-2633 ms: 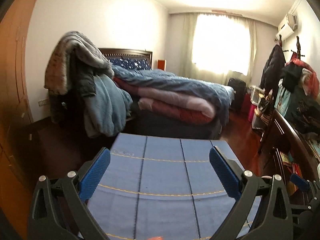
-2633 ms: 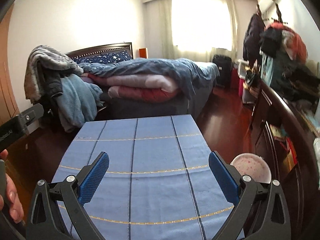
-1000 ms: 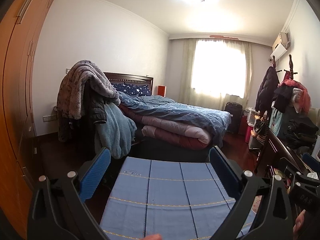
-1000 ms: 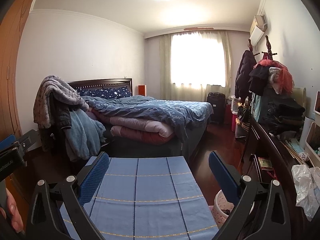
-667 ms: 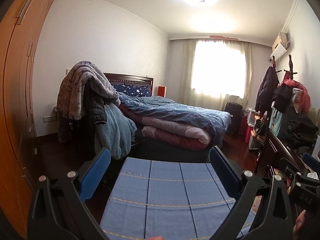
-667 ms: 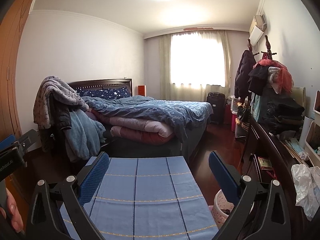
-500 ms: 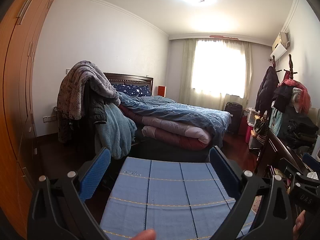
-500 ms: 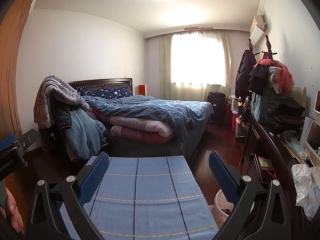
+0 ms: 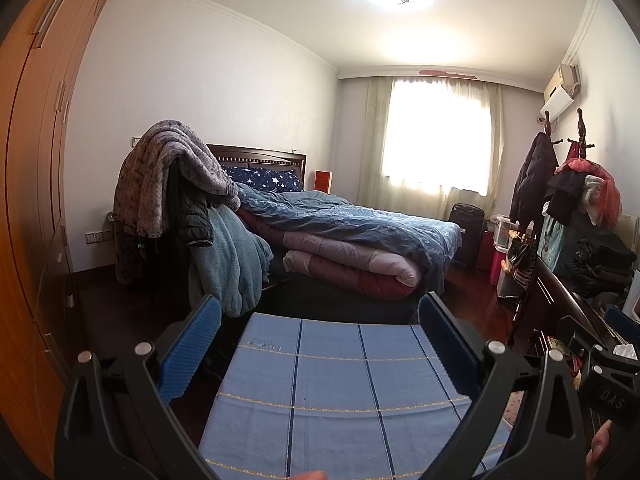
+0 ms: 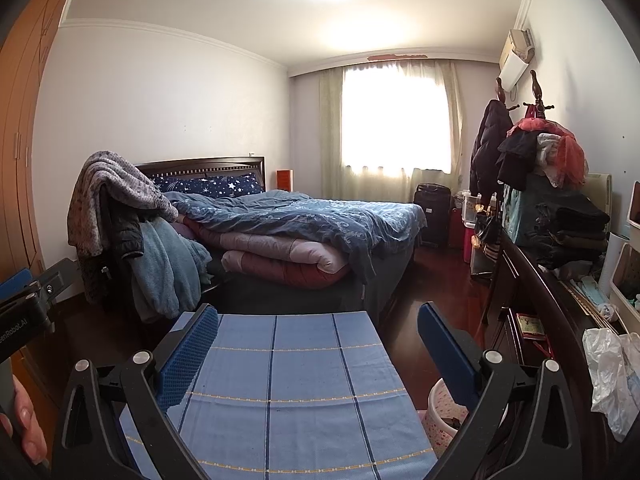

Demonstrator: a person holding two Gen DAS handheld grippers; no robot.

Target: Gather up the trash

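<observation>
My left gripper (image 9: 319, 344) is open and empty, held above a table covered with a blue striped cloth (image 9: 340, 392). My right gripper (image 10: 318, 348) is open and empty above the same cloth (image 10: 280, 392). A pink speckled waste bin (image 10: 442, 416) stands on the floor at the table's right, partly hidden behind my right finger. A crumpled clear plastic bag (image 10: 612, 376) lies on the dark dresser at the right. No trash shows on the cloth.
A bed (image 10: 304, 224) with piled quilts stands beyond the table. A chair draped with clothes (image 9: 180, 216) is at the left. A wooden wardrobe (image 9: 28, 200) lines the left wall. The dark dresser (image 10: 540, 320) with clutter runs along the right.
Since 2.6 s ago both grippers have tilted up from the cloth towards the room. In the last second they have hardly moved.
</observation>
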